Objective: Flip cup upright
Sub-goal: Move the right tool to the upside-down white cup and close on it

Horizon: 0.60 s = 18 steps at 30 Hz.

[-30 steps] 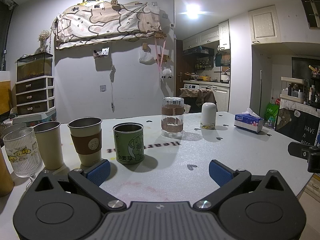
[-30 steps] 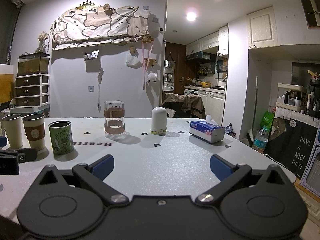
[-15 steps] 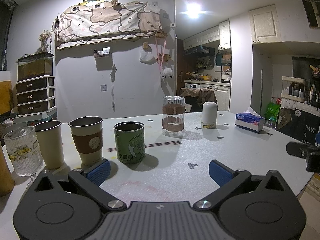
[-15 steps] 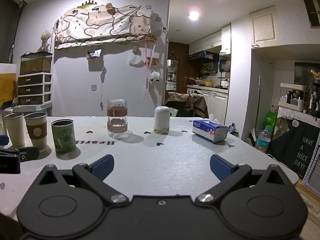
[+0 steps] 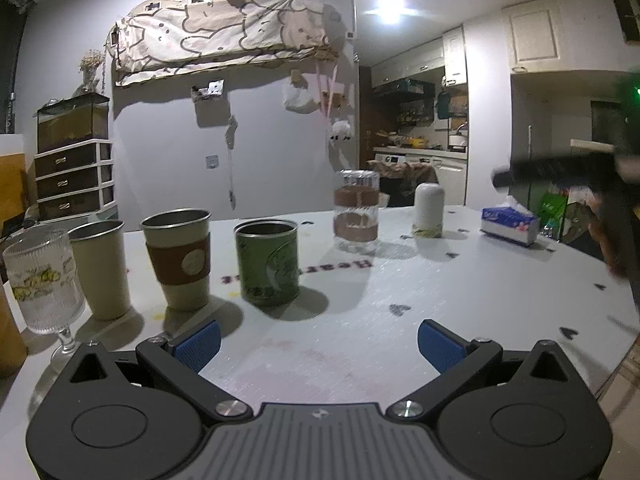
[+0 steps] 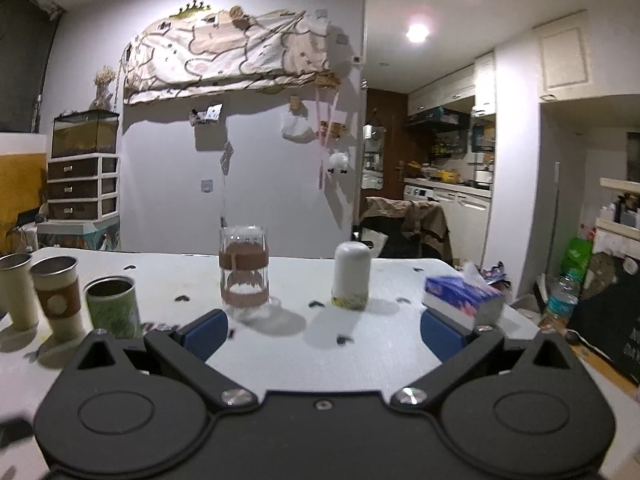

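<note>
Facing an inverted white cup (image 6: 351,276), right gripper (image 6: 323,334) jaws spread, empty

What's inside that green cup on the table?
The green cup stands open side up; only its dark metal inner wall shows near the rim. Its bottom is hidden from both cameras.

The table (image 5: 460,280) looks matt and finely grained. The white cup (image 6: 352,276) looks smooth and matt, the banded tumbler (image 6: 244,270) is clear ribbed glass, and the stemmed glass (image 5: 42,276) is textured. The green can (image 5: 267,262) and sleeved cup (image 5: 178,256) show dull metal rims. The blue finger pads (image 5: 198,338) are ridged.
</note>
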Each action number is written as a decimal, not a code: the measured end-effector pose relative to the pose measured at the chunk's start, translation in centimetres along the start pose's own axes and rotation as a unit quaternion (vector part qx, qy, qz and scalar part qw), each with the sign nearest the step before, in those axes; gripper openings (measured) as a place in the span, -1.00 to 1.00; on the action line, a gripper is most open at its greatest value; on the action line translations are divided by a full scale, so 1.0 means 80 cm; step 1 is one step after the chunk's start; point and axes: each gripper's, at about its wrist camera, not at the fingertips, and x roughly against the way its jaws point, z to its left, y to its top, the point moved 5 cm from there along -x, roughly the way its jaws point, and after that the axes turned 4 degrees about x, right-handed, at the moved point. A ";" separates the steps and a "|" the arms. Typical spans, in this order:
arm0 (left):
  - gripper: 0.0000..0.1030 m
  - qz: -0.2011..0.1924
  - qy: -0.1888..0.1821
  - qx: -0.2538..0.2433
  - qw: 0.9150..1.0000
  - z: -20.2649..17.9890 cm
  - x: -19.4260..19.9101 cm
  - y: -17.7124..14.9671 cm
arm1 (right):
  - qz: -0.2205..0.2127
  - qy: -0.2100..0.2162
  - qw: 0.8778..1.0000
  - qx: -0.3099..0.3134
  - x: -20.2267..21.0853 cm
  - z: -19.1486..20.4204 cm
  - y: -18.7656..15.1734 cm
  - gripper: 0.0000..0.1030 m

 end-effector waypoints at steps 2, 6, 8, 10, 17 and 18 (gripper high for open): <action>1.00 0.001 0.003 -0.001 1.000 0.006 -0.004 -0.003 | 0.010 0.003 1.000 0.000 -0.031 -0.006 0.018 1.00; 1.00 0.001 0.008 -0.001 1.000 0.016 -0.013 -0.005 | 0.022 -0.003 1.000 -0.002 -0.099 -0.017 0.059 1.00; 1.00 0.003 0.011 -0.003 1.000 0.021 -0.019 -0.007 | 0.032 -0.008 0.999 -0.008 -0.134 -0.023 0.075 1.00; 1.00 0.007 0.013 -0.006 1.000 0.024 -0.026 -0.010 | 0.045 -0.011 0.999 -0.020 -0.177 -0.030 0.091 0.97; 1.00 0.030 0.019 -0.002 0.999 0.043 -0.055 -0.021 | 0.110 -0.049 0.991 -0.058 -0.319 -0.053 0.099 0.81; 1.00 0.033 0.019 0.001 0.999 0.045 -0.059 -0.022 | 0.121 -0.055 0.989 -0.069 -0.337 -0.056 0.095 0.80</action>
